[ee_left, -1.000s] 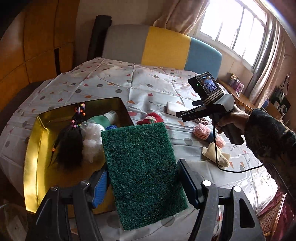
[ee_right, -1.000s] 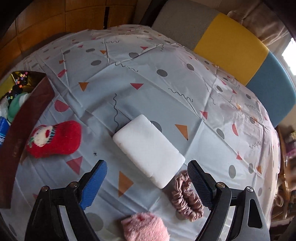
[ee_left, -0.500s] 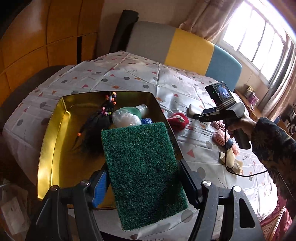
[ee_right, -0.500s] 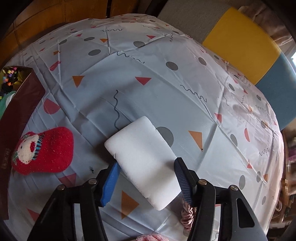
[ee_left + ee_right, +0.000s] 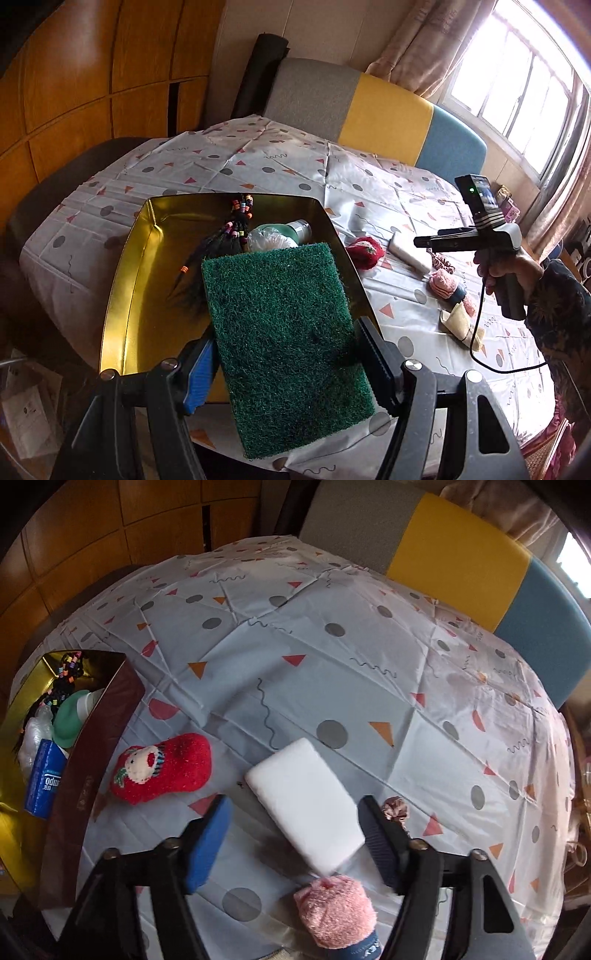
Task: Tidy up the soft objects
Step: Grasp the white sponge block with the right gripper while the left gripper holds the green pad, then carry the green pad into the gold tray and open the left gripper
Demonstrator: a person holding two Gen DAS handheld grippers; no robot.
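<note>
Green pad point(image 5: 286, 339) clamped in L gripper point(image 5: 284, 363), over gold tray point(image 5: 125, 295)

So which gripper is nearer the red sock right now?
The right. The right gripper sits over the white sponge, with the red sock just beside its blue finger. The left gripper holds the green scouring pad above the gold tray, farther off.

Black linkage arms with silver screws are seen on each gripper point(image 5: 286, 365); one blue pad point(image 5: 208, 843) faces a ribbed black one. A dark patterned sleeve point(image 5: 559, 308) is worn.
</note>
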